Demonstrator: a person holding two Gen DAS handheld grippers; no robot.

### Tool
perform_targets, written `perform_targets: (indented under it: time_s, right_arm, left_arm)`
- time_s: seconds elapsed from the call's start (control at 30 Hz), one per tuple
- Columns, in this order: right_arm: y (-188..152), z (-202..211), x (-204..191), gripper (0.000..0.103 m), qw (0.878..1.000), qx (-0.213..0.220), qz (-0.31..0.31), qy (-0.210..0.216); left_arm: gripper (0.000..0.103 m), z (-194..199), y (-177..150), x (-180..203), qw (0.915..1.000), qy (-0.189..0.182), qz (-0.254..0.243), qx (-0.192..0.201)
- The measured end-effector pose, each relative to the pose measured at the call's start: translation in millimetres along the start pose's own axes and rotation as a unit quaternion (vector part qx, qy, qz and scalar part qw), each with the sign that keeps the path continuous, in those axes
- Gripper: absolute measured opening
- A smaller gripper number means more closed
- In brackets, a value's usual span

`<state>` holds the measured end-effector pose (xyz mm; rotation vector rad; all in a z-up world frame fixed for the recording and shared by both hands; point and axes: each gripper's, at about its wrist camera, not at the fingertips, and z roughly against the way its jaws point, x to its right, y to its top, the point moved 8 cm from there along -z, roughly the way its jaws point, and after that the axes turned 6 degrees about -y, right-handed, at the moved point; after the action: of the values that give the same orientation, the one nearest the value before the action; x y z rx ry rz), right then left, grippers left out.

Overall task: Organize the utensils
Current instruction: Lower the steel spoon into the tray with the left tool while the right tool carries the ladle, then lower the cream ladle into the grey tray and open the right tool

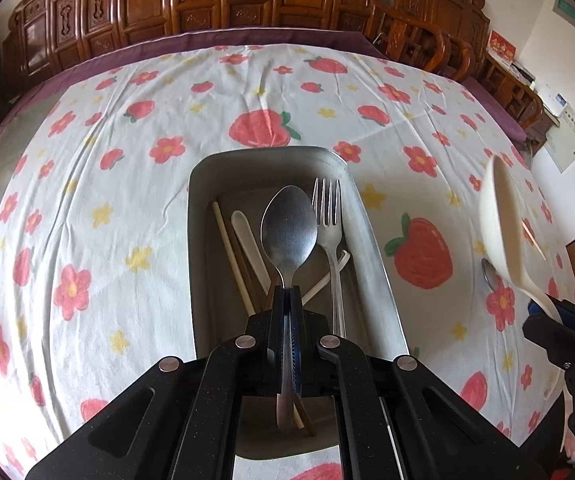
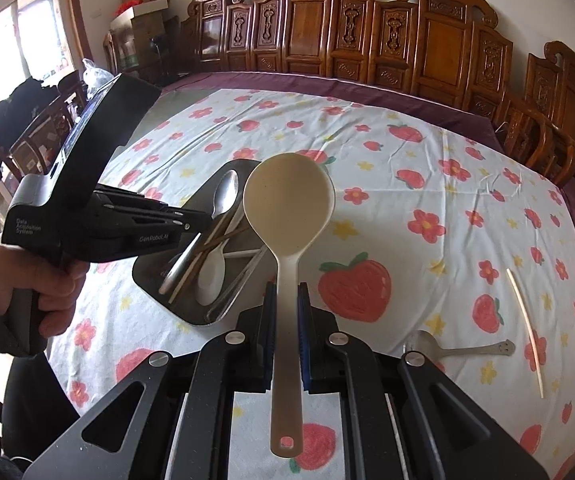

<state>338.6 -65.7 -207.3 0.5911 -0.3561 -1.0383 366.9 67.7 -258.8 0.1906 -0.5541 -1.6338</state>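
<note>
table (image 2: 427,96), strawberry cloth (image 2: 407,208) | on it: metal tray (image 1: 371,240), small steel spoon (image 2: 457,350), pale chopstick (image 2: 525,324)

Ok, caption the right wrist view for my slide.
Right gripper holds a cream ladle beside the utensil tray.

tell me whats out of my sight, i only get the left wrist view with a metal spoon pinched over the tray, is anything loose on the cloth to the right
Observer: Yes. A small metal spoon lies flat on the tablecloth, well right of the tray.
Operator: anything else near it
Observer: A single pale chopstick lies just beyond the small spoon, apart from it.
Operator: what is the right gripper doing
Observer: The right gripper holds a cream rice paddle by its handle, raised above the cloth beside the tray.
Operator: does my spoon look the same from there
Observer: The left gripper holds the metal spoon over the tray; its handle end slopes down among the utensils there.
</note>
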Motion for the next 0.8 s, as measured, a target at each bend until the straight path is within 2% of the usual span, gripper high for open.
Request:
perform_targets:
  time_s: [0.37, 0.8]
  right_arm:
    - [15, -18, -21, 0.011, 1.0, -0.005, -0.007, 0.027]
    - [40, -62, -61, 0.011, 0.996, -0.036, -0.029, 0.071]
  left_arm:
    - [0.002, 30, -3, -16, 0.9994, -0.005, 0.018, 0.028]
    - [0.002, 69, -16, -52, 0.9975, 0.019, 0.037, 0.056]
